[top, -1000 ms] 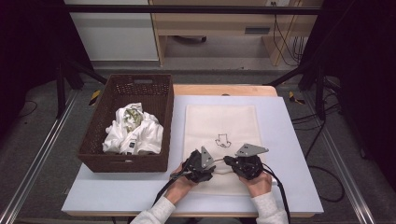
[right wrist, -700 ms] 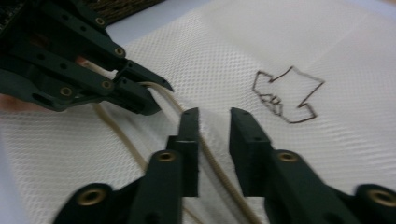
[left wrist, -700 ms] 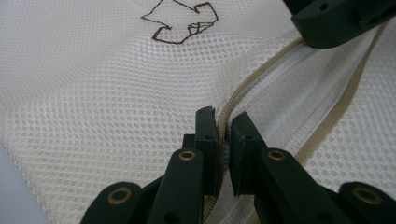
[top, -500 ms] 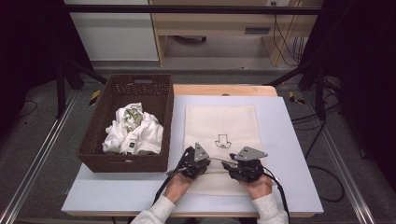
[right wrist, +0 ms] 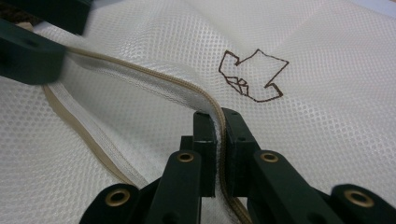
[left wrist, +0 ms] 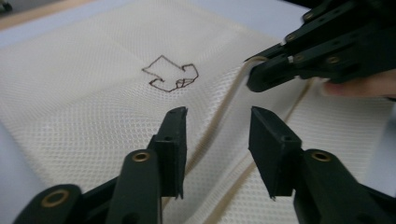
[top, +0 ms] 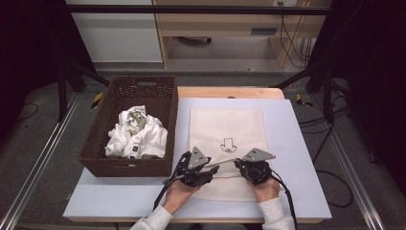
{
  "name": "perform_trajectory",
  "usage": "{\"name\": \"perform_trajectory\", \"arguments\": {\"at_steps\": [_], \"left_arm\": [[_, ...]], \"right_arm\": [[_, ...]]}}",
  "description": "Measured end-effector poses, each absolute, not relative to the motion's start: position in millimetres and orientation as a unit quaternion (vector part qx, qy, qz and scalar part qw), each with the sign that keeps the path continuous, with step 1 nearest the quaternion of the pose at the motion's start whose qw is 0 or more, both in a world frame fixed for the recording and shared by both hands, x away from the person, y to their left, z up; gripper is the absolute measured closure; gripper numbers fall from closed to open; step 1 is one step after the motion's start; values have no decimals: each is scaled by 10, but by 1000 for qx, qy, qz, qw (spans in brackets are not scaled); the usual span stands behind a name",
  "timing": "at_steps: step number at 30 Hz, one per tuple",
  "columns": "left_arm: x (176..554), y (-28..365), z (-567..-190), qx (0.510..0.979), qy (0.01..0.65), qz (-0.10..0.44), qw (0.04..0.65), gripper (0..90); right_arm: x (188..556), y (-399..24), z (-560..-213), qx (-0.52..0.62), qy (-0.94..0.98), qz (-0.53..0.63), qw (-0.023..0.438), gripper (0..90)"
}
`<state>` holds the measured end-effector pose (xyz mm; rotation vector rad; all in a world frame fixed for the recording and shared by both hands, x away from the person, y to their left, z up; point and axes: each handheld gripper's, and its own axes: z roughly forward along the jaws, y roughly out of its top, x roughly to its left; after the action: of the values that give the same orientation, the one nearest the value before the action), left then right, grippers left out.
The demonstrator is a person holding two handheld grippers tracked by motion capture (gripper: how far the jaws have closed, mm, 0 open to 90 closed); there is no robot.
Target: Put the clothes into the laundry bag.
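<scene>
The brown basket (top: 131,125) walls off the table's (top: 297,158) left part. Bare table lies right of the mesh bag (top: 227,129), toward the frame's right.

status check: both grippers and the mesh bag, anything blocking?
Right gripper shut on mesh bag zipper edge. Left gripper jaws apart, just opening, edge between them. Nothing blocking; basket sits aside.

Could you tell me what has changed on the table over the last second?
The left gripper has lifted slightly and drifted left; its jaws have just been opening and now stand apart over the raised zip edge of the mesh bag without pressing it. The right gripper stayed where it was, shut on that edge. The basket and the white clothes in it have not moved.
</scene>
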<state>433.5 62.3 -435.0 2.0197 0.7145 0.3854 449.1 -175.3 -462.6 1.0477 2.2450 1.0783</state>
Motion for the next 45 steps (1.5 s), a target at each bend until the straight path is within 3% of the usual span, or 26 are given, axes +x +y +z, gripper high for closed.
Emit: {"name": "perform_trajectory", "arguments": {"at_steps": [3, 8, 15, 30, 35, 41, 45], "left_arm": [[4165, 678, -4315, 833, 272, 148, 459, 741], [4025, 649, -4566, 858, 262, 129, 422, 881], [4033, 665, -4836, 868, 278, 108, 397, 891], [4006, 673, -4824, 866, 275, 117, 401, 886], [3967, 779, -4678, 852, 276, 126, 426, 755], [3918, 918, -4411, 829, 280, 161, 455, 467], [3923, 1043, -4216, 814, 287, 180, 471, 376]], "right_arm": [[4478, -1780, -4577, 383, 800, 407, 221, 858], [4477, -1812, -4471, 382, 784, 431, 233, 860], [4467, -1800, -4319, 376, 771, 451, 248, 859], [4439, -1751, -4121, 353, 746, 486, 287, 859], [4434, -1787, -4171, 359, 746, 485, 281, 858], [4423, -1813, -4220, 361, 750, 480, 276, 857], [4415, -1823, -4225, 362, 751, 479, 274, 857]]}}
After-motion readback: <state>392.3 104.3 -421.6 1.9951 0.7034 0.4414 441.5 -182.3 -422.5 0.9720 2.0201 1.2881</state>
